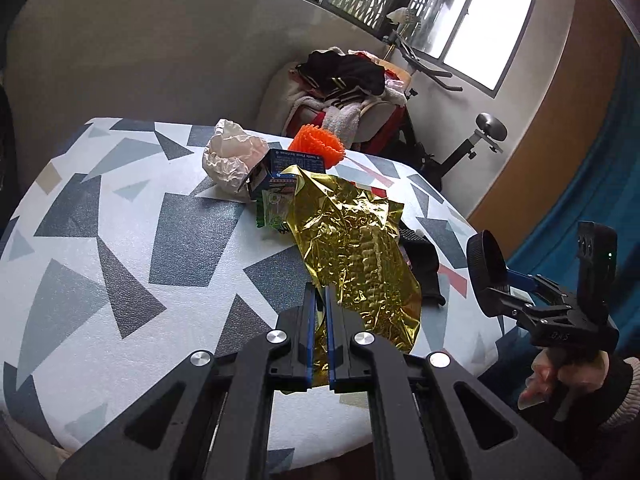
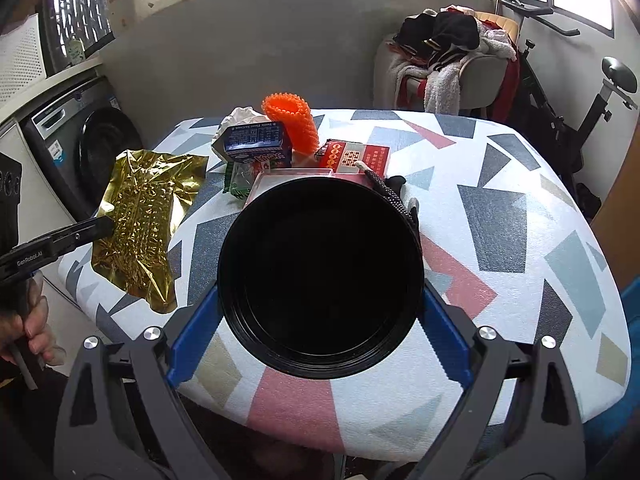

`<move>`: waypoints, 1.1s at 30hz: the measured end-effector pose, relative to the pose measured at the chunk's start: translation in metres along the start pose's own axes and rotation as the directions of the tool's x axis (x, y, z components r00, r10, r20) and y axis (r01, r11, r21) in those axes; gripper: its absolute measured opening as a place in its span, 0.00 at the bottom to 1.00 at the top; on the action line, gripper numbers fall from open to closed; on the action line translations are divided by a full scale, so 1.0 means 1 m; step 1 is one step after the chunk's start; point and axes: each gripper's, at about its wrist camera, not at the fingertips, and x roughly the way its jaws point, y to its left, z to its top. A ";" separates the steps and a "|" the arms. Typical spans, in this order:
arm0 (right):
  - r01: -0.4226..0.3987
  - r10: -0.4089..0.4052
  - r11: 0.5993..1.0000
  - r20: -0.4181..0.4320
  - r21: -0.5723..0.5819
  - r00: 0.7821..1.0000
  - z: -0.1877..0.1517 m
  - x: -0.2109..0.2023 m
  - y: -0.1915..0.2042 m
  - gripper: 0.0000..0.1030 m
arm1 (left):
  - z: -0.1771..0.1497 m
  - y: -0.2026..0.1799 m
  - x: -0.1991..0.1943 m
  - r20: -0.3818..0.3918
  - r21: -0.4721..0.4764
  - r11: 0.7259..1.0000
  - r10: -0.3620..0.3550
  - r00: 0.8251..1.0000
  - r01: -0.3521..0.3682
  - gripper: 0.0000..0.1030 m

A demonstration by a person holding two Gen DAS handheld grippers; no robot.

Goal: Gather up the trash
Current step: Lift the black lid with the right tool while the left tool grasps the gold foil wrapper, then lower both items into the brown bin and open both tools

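My left gripper (image 1: 319,296) is shut on the near edge of a crinkled gold foil wrapper (image 1: 356,248), held over the table; it also shows in the right wrist view (image 2: 140,216). My right gripper (image 2: 320,308) is shut on a round black container (image 2: 320,276), open side facing the camera; it appears at the right of the left wrist view (image 1: 486,268). More trash lies further back: a green wrapper (image 1: 274,212), a blue carton (image 2: 258,142), crumpled white paper (image 1: 232,160), an orange foam net (image 2: 292,120) and a red box (image 2: 356,160).
The table has a geometric patterned cover (image 2: 500,240). A chair piled with clothes (image 2: 448,56) and an exercise bike (image 2: 592,108) stand behind it. A washing machine (image 2: 80,140) is at the left. A black cord (image 2: 396,196) lies behind the container.
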 end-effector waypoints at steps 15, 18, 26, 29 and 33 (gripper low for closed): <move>-0.010 0.010 1.000 0.011 -0.001 1.000 -0.024 -0.030 0.011 0.89 | -0.050 -0.053 -0.050 0.025 0.154 0.987 -0.047 0.999 0.042 0.05; -0.014 0.014 1.000 0.008 0.007 1.000 -0.031 -0.033 0.011 0.89 | -0.064 -0.061 -0.056 0.019 0.167 0.985 -0.056 0.998 0.052 0.05; -0.017 0.017 1.000 -0.008 0.022 1.000 -0.044 -0.037 0.011 0.89 | -0.095 -0.068 -0.053 -0.031 0.180 0.982 -0.053 0.998 0.057 0.05; -0.016 0.017 1.000 -0.015 0.023 1.000 -0.049 -0.037 0.010 0.89 | -0.103 -0.069 -0.048 -0.057 0.190 0.980 -0.050 0.997 0.060 0.05; -0.017 0.018 0.999 -0.025 0.028 1.000 -0.054 -0.037 0.010 0.89 | -0.111 -0.071 -0.041 -0.086 0.193 0.979 -0.052 0.995 0.068 0.06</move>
